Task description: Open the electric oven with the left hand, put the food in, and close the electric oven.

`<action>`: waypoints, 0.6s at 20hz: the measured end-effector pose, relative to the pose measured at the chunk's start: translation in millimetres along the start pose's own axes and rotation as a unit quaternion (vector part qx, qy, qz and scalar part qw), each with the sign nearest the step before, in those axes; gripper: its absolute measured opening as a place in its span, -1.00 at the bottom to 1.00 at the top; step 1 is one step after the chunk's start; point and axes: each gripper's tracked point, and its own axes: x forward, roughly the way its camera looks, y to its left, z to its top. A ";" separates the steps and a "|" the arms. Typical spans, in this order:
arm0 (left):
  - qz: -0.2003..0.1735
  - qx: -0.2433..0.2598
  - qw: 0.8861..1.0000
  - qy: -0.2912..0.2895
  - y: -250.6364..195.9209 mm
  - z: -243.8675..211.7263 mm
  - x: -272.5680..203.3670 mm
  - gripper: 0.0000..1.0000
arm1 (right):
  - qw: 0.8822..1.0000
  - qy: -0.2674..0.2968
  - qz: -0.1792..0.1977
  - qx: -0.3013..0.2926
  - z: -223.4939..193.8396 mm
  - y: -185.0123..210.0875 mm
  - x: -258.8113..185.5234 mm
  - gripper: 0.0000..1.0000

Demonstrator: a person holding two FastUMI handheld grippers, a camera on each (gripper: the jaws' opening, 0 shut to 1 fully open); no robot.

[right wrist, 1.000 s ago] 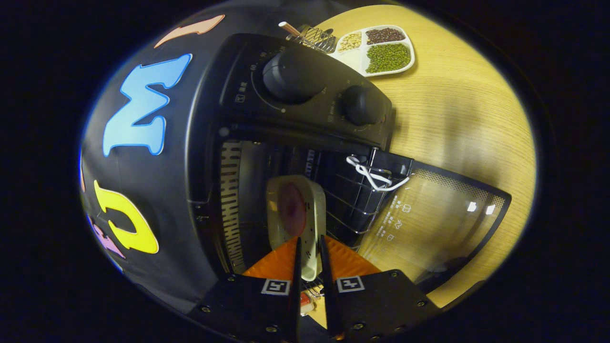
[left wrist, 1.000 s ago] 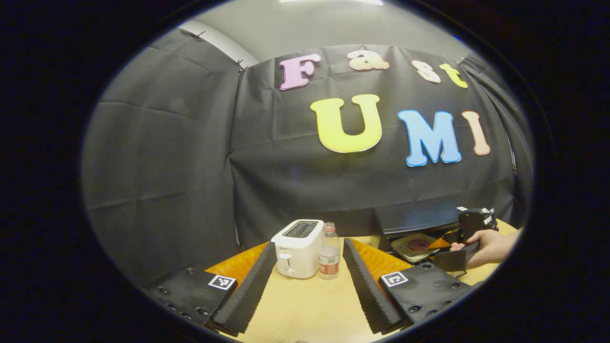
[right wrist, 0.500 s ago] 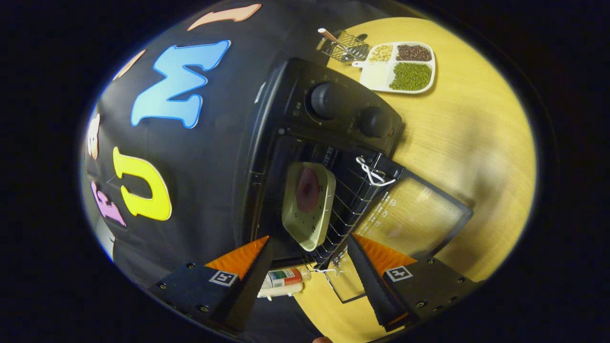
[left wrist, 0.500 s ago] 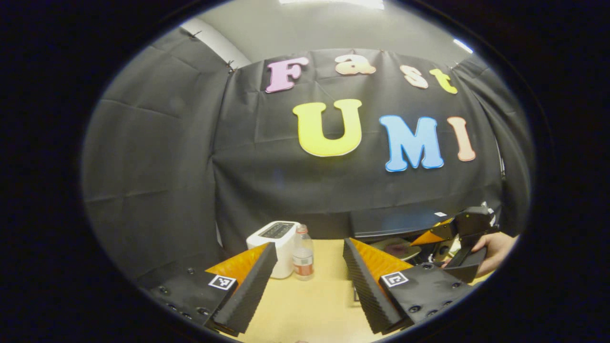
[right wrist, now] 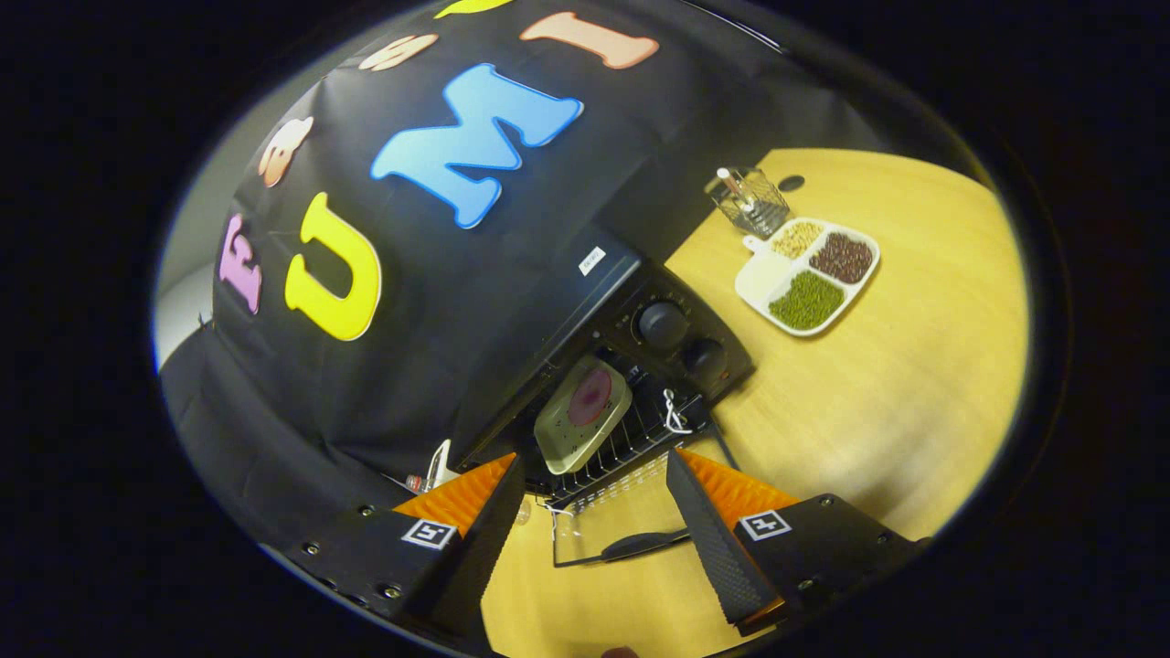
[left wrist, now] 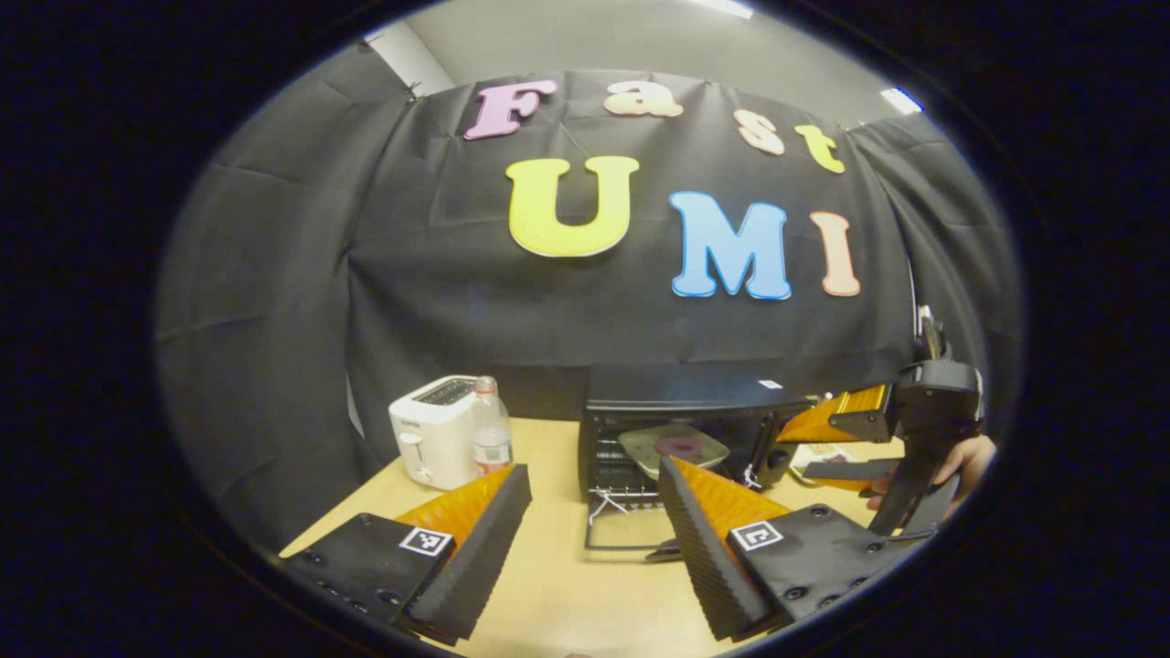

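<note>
Both tongs spread, empty: left gripper, right gripper. Plate rests inside oven; door, stiff glass, lies at 6 o'clock; I'd grip its handle.

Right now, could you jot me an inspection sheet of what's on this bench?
Surface: wooden table, bare in front.
Job's things: oven with door folded down; plate of food on the rack inside.
Clutter: toaster and bottle beside each other; bean tray; wire basket.
Grippers: left gripper open, empty, facing the oven; right gripper open, empty, above the door.
Cables: white string on the rack.
Surroundings: black cloth wall.
</note>
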 end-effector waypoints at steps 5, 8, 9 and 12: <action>-0.041 -0.009 0.997 0.057 -39.0 -46.6 6.6 0.90 | 0.993 -0.030 -0.012 -0.110 10.0 -27.4 -45.5 0.93; -0.060 -0.010 0.994 0.092 -57.2 -74.0 13.1 0.90 | 0.987 -0.043 -0.030 -0.151 15.8 -46.1 -70.3 0.95; -0.067 -0.008 0.992 0.111 -65.9 -87.0 15.0 0.86 | 0.985 -0.051 -0.039 -0.162 19.5 -52.3 -79.2 0.95; -0.083 -0.007 0.983 0.161 -83.1 -119.6 22.7 0.91 | 0.973 -0.090 -0.064 -0.202 40.1 -64.4 -104.0 0.95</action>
